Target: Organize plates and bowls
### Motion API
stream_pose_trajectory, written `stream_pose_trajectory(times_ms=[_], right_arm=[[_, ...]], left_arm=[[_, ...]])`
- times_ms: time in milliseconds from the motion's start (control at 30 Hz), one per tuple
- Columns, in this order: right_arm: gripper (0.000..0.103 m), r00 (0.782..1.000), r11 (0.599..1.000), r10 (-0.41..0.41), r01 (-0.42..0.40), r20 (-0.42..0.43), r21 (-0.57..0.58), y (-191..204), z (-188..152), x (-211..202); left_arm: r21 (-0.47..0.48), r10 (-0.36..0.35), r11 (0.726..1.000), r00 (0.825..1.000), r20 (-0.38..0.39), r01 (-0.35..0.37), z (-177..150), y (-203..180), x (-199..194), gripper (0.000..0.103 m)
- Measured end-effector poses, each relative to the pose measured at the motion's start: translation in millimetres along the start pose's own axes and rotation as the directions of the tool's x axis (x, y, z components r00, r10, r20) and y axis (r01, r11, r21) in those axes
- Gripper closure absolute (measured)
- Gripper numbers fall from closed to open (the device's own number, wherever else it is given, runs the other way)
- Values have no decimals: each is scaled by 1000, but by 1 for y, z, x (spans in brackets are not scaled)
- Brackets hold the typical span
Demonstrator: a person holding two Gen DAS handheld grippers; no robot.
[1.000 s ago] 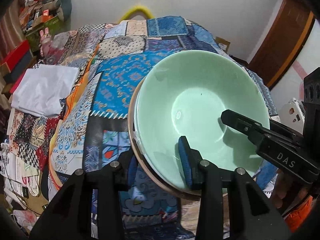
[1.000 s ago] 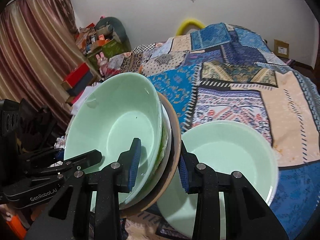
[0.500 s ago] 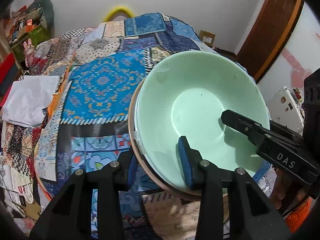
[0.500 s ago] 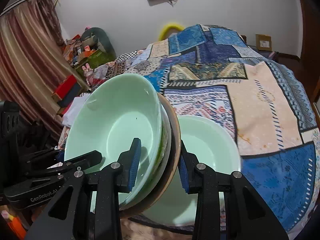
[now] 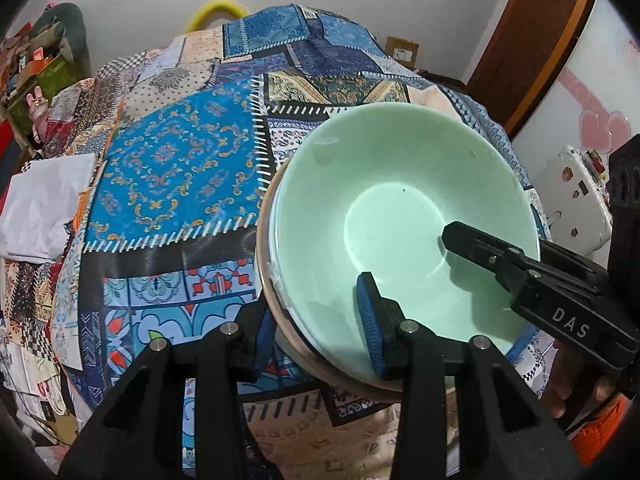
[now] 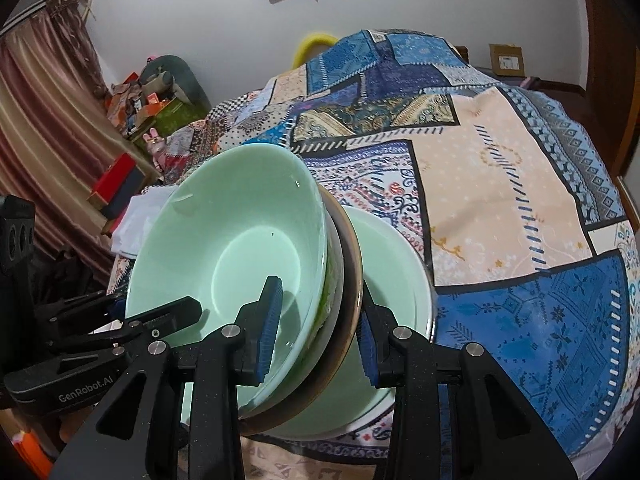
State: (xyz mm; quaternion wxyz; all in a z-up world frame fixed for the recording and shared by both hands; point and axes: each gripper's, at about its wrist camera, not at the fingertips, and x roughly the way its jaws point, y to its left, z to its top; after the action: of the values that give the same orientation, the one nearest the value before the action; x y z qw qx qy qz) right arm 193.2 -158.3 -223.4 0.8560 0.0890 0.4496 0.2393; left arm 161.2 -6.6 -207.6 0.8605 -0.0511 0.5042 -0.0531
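Gripping from both sides, we carry a nested stack of dishes above the patchwork tablecloth point(image 5: 172, 168). Nearest us, our left gripper point(image 5: 316, 320) pinches the stack's near rim: one ribbed blue pad point(image 5: 370, 320) lies inside the glossy mint-green bowl point(image 5: 400, 216), the other sits under the tan-rimmed plate point(image 5: 264, 264) beneath it. Our right gripper point(image 6: 316, 328) clamps the opposite edge the same way, one ribbed pad point(image 6: 270, 320) inside the bowl point(image 6: 240, 248) and the other against the back of the brown-edged plate point(image 6: 354, 264). Between bowl and plate we see a thin white dish edge with a green smear, though what it is we cannot tell. The stack tilts, smooth and round, catching soft highlights. Just behind it, a second pale green bowl point(image 6: 396, 264) rests on the cloth, glazed and shallow. Farther off, the cloth spreads in shiny blue, peach and black printed panels with stitched-looking borders. Beyond the table's left edge lies folded white fabric point(image 5: 44, 204), and striped curtains point(image 6: 44, 128) hang by the wall.
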Motion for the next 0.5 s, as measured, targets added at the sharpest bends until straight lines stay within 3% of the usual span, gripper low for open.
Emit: stream_pose_trajectory(times_ms=[333, 500], right_arm=[[71, 999, 1000, -2, 3, -40, 20, -10, -3, 15], [71, 1000, 1000, 12, -12, -26, 18, -12, -4, 14]], left_arm=[[-13, -6, 1000, 998, -59, 5, 0, 3, 27, 65], [-18, -16, 1000, 999, -41, 16, -1, 5, 28, 64]])
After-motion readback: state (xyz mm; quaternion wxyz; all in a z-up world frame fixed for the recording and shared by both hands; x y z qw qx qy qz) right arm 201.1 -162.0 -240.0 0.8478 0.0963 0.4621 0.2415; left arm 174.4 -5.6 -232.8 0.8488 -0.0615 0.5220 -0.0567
